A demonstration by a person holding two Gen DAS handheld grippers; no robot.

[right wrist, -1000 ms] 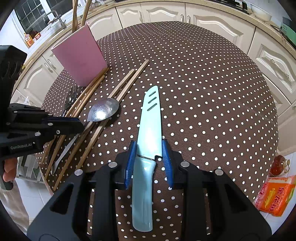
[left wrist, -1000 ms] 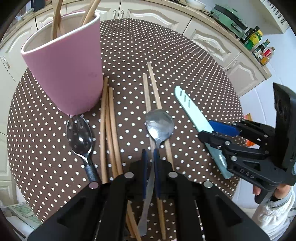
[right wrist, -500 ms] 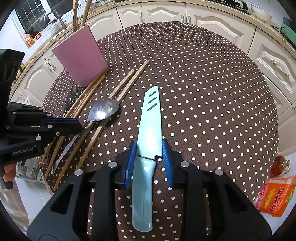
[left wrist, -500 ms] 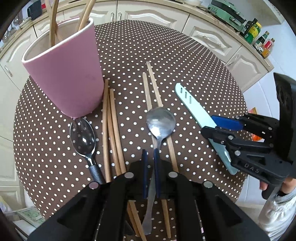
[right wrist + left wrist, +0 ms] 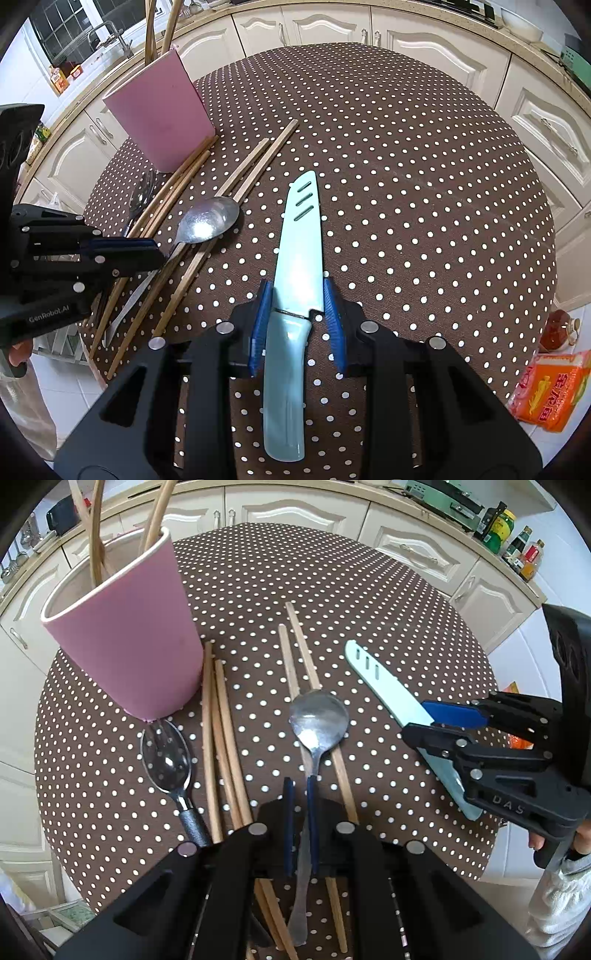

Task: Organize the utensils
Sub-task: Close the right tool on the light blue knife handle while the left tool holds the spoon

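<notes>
My left gripper is shut on the handle of a silver spoon, whose bowl lies over a pair of wooden chopsticks. It shows at the left edge of the right wrist view as the left gripper. My right gripper is shut on a light blue knife where blade meets handle; the knife lies flat on the dotted table. A pink cup with chopsticks in it stands at the far left. Beside it lie three more chopsticks and a dark-handled spoon.
The round table's edge runs close behind both grippers. White cabinets ring the table. An orange packet and a bottle lie on the floor at the right. Bottles stand on the far counter.
The left wrist view has shifted and tilted a little, so the cup looks smaller and farther; the spoon stays between the left pads. The right gripper and knife have not moved.
</notes>
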